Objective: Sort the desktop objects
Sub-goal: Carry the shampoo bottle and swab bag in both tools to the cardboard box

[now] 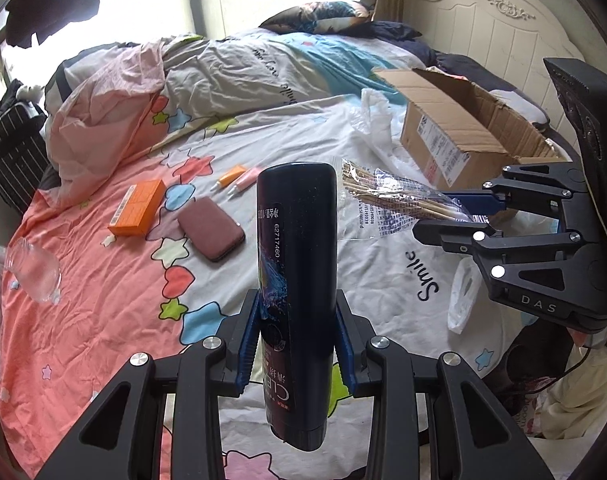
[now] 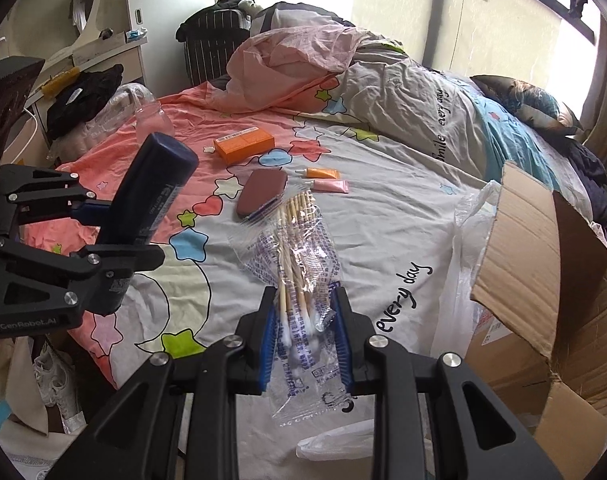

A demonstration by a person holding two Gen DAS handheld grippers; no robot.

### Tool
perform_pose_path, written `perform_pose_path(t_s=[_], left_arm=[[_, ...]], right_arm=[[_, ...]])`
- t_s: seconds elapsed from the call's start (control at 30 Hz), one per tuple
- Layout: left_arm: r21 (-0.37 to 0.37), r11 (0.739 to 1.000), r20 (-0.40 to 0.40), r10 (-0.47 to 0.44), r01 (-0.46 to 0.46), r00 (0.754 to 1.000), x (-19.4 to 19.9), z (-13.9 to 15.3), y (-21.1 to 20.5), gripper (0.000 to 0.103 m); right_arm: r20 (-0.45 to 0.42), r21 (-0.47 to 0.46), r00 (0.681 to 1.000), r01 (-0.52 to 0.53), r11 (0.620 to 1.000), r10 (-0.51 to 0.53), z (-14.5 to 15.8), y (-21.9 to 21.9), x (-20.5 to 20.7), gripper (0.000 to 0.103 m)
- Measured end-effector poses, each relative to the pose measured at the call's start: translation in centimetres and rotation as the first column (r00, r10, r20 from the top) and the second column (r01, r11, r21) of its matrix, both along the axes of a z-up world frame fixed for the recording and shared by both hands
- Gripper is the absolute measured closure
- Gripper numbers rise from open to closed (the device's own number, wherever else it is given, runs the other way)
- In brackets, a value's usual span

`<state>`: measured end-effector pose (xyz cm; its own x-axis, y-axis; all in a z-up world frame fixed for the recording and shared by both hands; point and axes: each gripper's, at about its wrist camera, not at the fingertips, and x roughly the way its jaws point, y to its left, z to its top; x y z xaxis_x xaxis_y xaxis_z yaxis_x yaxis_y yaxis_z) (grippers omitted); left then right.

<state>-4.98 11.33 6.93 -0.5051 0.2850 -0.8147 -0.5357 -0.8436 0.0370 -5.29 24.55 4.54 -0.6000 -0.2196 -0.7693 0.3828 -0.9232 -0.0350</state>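
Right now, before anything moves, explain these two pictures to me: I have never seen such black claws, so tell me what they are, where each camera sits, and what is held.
The claws are two hand-held grippers, one in each of a person's hands; there is no robot arm. Each carries a wide-angle camera looking along its own fingers, so each picture shows its own claw at the bottom and the other at the side.

The left gripper is shut on a dark blue bottle. The right gripper is shut on a clear packet of cotton swabs.

Below them is a bed with a star-patterned quilt. On it lie an orange box, a reddish-brown case, an orange tube and a pink tube. An open cardboard box stands at the right.
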Motion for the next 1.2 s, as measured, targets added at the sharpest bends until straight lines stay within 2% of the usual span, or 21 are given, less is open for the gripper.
perform_pose_path(t_s=[0.53, 0.73, 1.2], left_arm=[[0.036, 0.993, -0.041, -0.108, 0.109, 0.993, 1.3, 2.8, 5.1, 0.068], [0.03, 0.988, -0.044, -0.149, 0.151, 0.988, 1.1, 3.0, 7.8, 0.068], [0.036, 0.956, -0.06, -0.288, 0.29, 0.956, 0.8, 4.6, 15.8, 0.068]], right_arm=[[-0.072, -0.035, 0.991, 0.108, 0.993, -0.111, 3.9, 5.8, 2.1, 0.078], [-0.093, -0.052, 0.981, 0.165, 0.985, -0.169, 4.7, 8.7, 2.5, 0.078], [-0.105, -0.026, 0.941, 0.321, 0.947, -0.322, 5.1, 15.7, 3.4, 0.078]])
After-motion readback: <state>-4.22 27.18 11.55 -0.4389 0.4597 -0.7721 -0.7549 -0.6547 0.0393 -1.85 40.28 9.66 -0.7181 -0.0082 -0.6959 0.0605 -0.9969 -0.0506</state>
